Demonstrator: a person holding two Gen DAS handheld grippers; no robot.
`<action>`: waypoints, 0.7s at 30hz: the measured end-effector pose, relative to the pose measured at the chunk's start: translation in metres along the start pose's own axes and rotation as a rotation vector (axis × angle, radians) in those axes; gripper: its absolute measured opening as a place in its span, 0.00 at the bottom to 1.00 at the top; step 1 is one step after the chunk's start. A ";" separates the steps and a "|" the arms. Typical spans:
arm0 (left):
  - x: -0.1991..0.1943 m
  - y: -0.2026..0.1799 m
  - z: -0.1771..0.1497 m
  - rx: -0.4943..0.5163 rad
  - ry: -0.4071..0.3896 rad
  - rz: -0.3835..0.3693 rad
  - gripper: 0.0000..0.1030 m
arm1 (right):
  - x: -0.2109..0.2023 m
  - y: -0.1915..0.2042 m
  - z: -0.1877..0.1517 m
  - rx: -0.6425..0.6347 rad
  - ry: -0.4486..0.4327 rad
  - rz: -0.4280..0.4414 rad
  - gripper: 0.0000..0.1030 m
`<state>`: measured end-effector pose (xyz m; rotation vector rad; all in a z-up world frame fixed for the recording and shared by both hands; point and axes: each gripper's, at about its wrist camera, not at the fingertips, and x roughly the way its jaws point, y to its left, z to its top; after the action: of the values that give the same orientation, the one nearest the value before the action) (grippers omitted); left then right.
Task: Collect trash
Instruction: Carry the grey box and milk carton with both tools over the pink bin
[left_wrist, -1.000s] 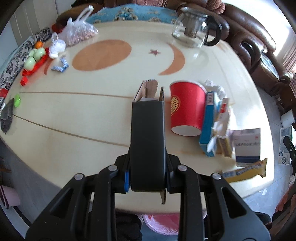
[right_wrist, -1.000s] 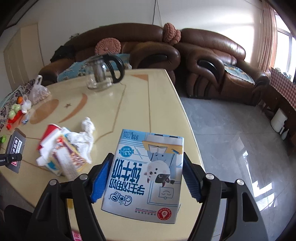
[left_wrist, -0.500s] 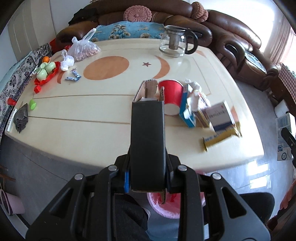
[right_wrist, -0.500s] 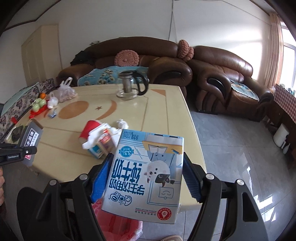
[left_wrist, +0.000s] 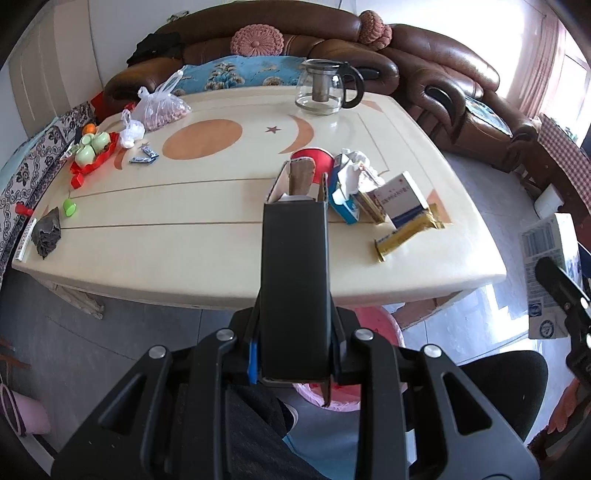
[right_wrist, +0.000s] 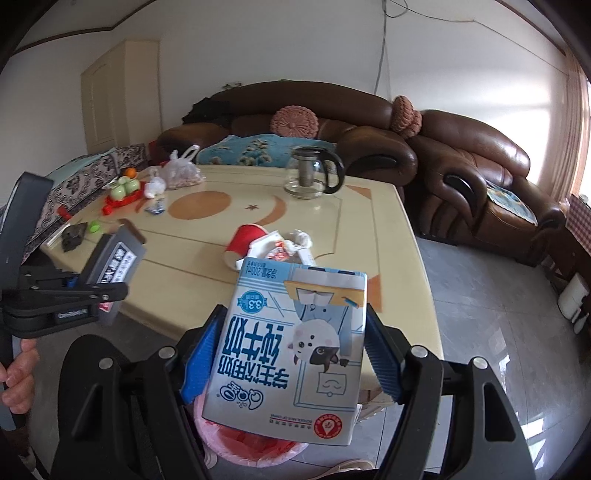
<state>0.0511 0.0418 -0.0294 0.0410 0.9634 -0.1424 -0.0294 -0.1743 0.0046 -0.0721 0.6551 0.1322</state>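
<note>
Grippers above the table's near edge, each carrying trash. Left gripper (left_wrist: 293, 354) is clenched on a black carton (left_wrist: 294, 291); the carton's open cardboard flaps hide part of the red paper cup (left_wrist: 317, 157) behind it, and its lower end covers most of the pink-lined bin (left_wrist: 373, 321) on the floor below. Right gripper (right_wrist: 291, 354) grasps a blue-and-white milk carton (right_wrist: 291, 350) between its blue pads (right_wrist: 201, 360), print upside down; the carton masks the bin's (right_wrist: 255, 446) opening and the near part of the litter pile. Remaining trash lies toward the table's (left_wrist: 184, 236) near right corner: a blue box (left_wrist: 341, 201), crumpled tissue (left_wrist: 356, 158), a white-and-blue box (left_wrist: 402, 197), a gold wrapper (left_wrist: 408, 230); their overlaps make separate items hard to distinguish. A hand (right_wrist: 16, 373) is cut off at the right wrist view's left edge. A glass teapot (left_wrist: 325, 88) stands at the far edge.
</note>
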 end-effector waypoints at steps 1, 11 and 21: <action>-0.002 -0.002 -0.003 0.007 -0.001 -0.002 0.26 | 0.000 0.003 0.000 -0.004 0.000 0.004 0.68; -0.005 -0.019 -0.023 0.049 0.009 -0.023 0.26 | -0.008 0.028 -0.014 -0.044 0.014 0.044 0.68; 0.015 -0.033 -0.042 0.084 0.060 -0.040 0.26 | -0.001 0.035 -0.028 -0.054 0.047 0.058 0.68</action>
<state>0.0204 0.0114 -0.0651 0.1037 1.0183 -0.2198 -0.0526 -0.1433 -0.0179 -0.1087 0.7004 0.2046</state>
